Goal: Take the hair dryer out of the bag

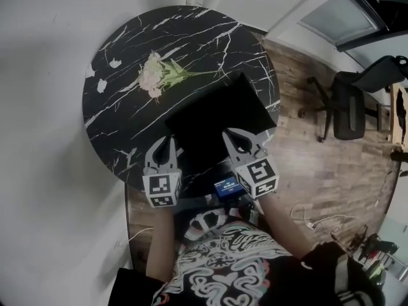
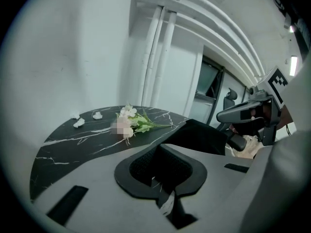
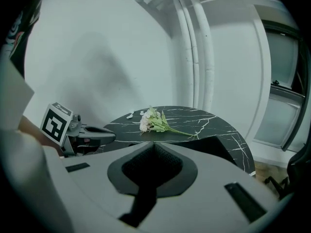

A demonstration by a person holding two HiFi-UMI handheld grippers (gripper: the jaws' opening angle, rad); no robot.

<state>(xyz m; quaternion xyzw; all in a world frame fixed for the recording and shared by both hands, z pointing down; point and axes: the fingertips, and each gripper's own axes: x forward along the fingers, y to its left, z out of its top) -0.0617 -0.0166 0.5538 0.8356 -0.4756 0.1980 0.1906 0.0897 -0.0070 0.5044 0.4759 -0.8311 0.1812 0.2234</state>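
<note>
The left gripper hangs over the near rim of the round black marble-patterned table, its fingers pressed together on nothing. The flat black fabric bag lies ahead and to its right, its long side running diagonally away rightward. No hair dryer shows, so I reckon it is inside. The right gripper, fingers likewise closed and empty, sits over the bag's near edge and is the nearer of the two.

Office (or studio): swivel chair, wood floor.
</note>
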